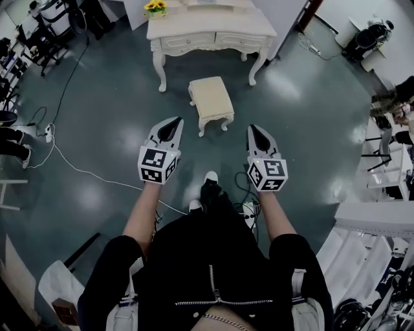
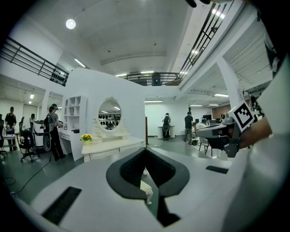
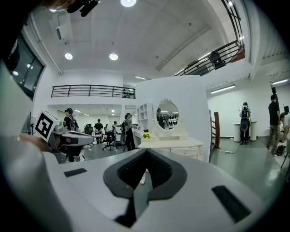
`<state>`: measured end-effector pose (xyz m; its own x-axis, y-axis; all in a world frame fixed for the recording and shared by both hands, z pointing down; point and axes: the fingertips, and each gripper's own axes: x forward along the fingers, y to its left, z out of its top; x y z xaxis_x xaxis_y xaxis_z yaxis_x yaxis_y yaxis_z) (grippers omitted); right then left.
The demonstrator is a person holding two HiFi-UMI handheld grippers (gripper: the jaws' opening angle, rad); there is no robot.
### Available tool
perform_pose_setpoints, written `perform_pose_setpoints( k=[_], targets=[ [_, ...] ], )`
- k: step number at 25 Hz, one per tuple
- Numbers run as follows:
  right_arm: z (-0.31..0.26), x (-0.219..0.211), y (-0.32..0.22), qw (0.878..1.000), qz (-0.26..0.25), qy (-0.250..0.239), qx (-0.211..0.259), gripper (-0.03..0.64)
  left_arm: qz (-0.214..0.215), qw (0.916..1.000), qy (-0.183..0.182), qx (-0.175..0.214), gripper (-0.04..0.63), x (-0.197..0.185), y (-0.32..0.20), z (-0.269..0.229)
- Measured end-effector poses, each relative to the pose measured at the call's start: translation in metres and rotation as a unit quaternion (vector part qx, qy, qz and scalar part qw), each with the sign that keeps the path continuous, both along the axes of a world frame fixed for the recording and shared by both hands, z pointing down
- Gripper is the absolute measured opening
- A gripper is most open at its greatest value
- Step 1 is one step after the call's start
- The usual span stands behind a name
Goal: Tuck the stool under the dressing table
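Observation:
A cream padded stool (image 1: 210,100) with white carved legs stands on the grey floor, just in front of the white dressing table (image 1: 210,29) and outside it. My left gripper (image 1: 176,120) and right gripper (image 1: 252,127) are held side by side, short of the stool's near edge and touching nothing. Both are shut and empty. In the left gripper view, a sliver of the stool (image 2: 146,186) shows through the slit between the jaws, with the dressing table (image 2: 113,146) and its round mirror behind. The right gripper view shows the dressing table (image 3: 176,145) ahead.
Yellow flowers (image 1: 154,7) sit on the table's left end. A white cable (image 1: 71,168) crosses the floor at left to a power strip (image 1: 48,132). People and office chairs (image 1: 39,32) stand far left. White furniture (image 1: 381,174) lines the right side.

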<state>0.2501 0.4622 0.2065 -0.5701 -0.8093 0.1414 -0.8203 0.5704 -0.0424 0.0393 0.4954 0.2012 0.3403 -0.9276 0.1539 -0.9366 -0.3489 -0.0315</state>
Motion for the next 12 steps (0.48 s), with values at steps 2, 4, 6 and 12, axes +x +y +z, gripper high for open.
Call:
perform_pose_setpoints(
  k=[2, 4, 6, 12],
  targets=[
    [0.001, -0.005, -0.009, 1.000, -0.001, -0.001, 0.000, 0.005, -0.002, 1.0000, 0.001, -0.002, 0.021, -0.005, -0.008, 0.002],
    [0.003, -0.009, -0.022, 1.000, -0.004, 0.000, -0.001, 0.005, -0.003, 1.0000, 0.002, -0.003, 0.021, -0.009, -0.021, 0.003],
    [0.007, -0.014, -0.038, 1.000, -0.006, -0.001, -0.004, 0.005, -0.003, 1.0000, 0.001, -0.005, 0.021, -0.012, -0.037, 0.005],
    [0.011, -0.033, -0.103, 1.000, -0.009, -0.003, -0.010, 0.005, 0.000, 0.9999, -0.001, -0.013, 0.021, -0.025, -0.099, 0.010]
  ],
)
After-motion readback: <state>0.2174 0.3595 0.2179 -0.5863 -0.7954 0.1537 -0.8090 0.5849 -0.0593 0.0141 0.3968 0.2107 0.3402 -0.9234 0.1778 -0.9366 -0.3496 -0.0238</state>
